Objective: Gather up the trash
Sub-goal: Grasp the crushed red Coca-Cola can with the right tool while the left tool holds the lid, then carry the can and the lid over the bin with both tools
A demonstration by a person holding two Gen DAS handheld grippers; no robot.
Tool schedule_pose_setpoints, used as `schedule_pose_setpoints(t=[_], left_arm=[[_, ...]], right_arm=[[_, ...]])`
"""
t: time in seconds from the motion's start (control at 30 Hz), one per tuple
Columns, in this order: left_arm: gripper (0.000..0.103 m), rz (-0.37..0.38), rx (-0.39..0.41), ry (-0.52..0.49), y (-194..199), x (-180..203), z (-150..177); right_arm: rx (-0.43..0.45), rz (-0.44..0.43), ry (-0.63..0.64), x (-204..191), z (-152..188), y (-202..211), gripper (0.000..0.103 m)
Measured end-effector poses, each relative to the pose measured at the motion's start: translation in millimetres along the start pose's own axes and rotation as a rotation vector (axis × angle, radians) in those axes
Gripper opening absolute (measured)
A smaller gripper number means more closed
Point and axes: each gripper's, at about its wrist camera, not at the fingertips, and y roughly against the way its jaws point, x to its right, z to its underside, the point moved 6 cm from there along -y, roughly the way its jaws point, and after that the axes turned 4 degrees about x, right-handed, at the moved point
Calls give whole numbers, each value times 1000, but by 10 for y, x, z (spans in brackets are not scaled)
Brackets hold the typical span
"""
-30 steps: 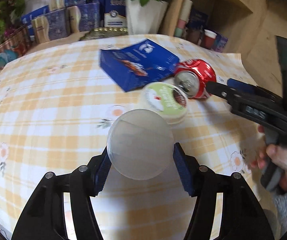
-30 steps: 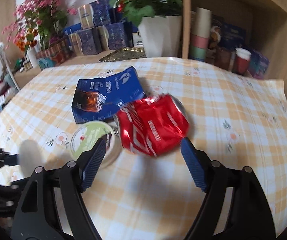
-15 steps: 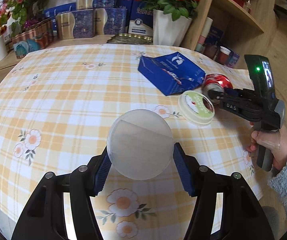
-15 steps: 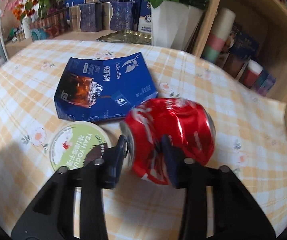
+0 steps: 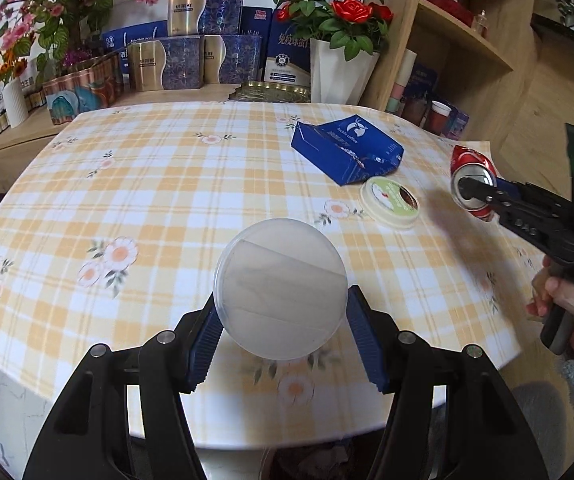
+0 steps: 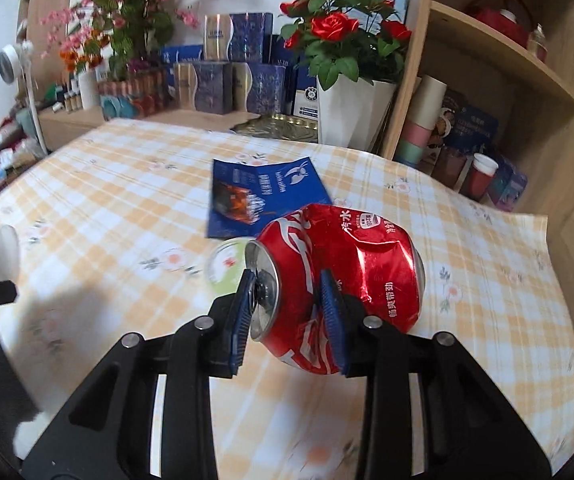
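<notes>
My left gripper (image 5: 283,320) is shut on a round translucent plastic cup (image 5: 281,288), held over the near edge of the checked table (image 5: 147,184). My right gripper (image 6: 287,312) is shut on a crushed red soda can (image 6: 367,264), its pads pressing the can's top end, and the can hangs clear above the cloth. In the left wrist view that can (image 5: 472,184) is at the far right, in front of a hand (image 5: 567,296). A blue coffee packet (image 5: 347,152) and a green yoghurt lid (image 5: 390,202) lie on the table.
A white pot of red roses (image 5: 339,76) and blue-gold boxes (image 5: 191,64) stand behind the table. A wooden shelf with stacked cups (image 6: 423,120) rises at the right. The table's near edge is right below my left gripper.
My right gripper has shut on the red can and lifted it off the cloth. My left gripper has drawn back toward the near table edge with the cup still in it.
</notes>
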Motion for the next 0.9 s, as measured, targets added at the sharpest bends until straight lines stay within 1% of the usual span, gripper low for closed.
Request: schedule_pose_setpoints(t=[0.23, 0.4, 0.57, 0.77, 0.9], left_arm=[[59, 6, -9, -16, 369, -60, 325], [59, 10, 3, -35, 684, -79, 489], [59, 19, 13, -45, 900, -92, 628], [59, 27, 15, -35, 1089, -135, 814], [59, 28, 21, -32, 1175, -157, 874]], right_arm=[[8, -63, -76, -252, 256, 544, 36], [14, -114, -79, -508, 481, 931, 36], [6, -212, -82, -803, 765, 1217, 36], [-65, -288, -36, -1250, 1132, 1328, 36], [-118, -336, -32, -1478, 1343, 1337, 36]])
